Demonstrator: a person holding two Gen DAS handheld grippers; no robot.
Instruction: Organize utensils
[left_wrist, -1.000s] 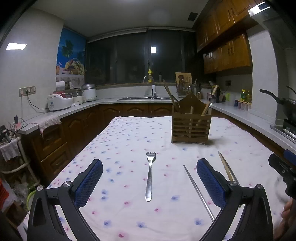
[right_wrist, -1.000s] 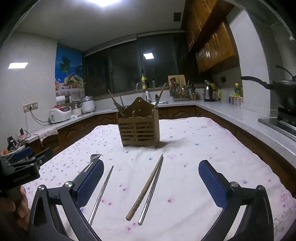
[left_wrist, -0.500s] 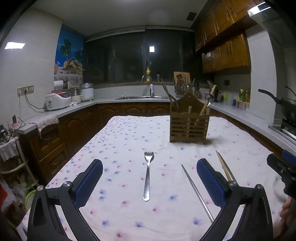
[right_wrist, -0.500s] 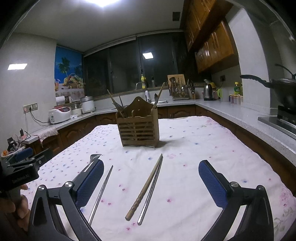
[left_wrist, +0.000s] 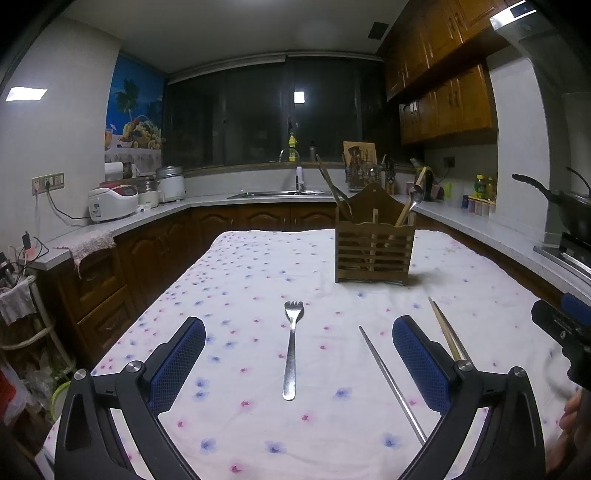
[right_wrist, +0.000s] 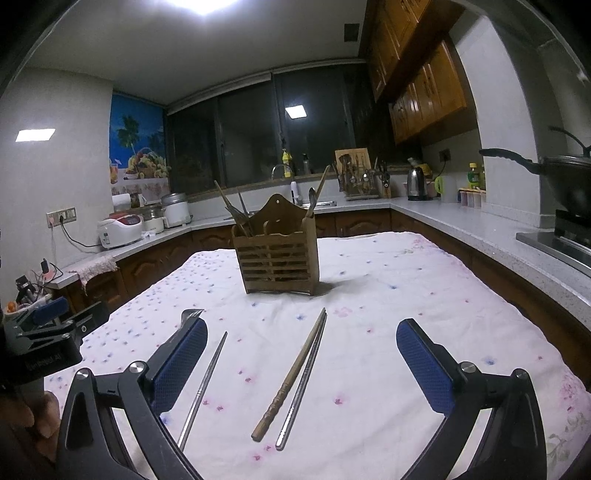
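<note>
A wooden slatted utensil holder (left_wrist: 373, 251) stands upright on the flowered tablecloth (left_wrist: 258, 273), holding chopsticks and a spoon; it also shows in the right wrist view (right_wrist: 279, 258). A metal fork (left_wrist: 291, 349) lies between the pads of my open, empty left gripper (left_wrist: 299, 362). A single metal chopstick (left_wrist: 391, 382) lies to the fork's right. In the right wrist view, a wooden chopstick (right_wrist: 291, 376) and a metal chopstick (right_wrist: 304, 380) lie side by side between the pads of my open, empty right gripper (right_wrist: 301, 365). The single metal chopstick (right_wrist: 205, 384) lies left of them. Only the fork's tines (right_wrist: 192, 314) show there.
Kitchen counters ring the table: rice cookers (left_wrist: 110, 201) at left, a sink (left_wrist: 280, 192) at back, a wok on the stove (left_wrist: 561, 210) at right. The tablecloth drops off at the table's left edge (left_wrist: 147, 321). The other gripper shows at each view's side (right_wrist: 48, 339).
Both views shift only slightly; the left gripper has drifted a little, so the fork and holder sit marginally lower and left. Nothing on the table has moved. Both grippers stay open.
</note>
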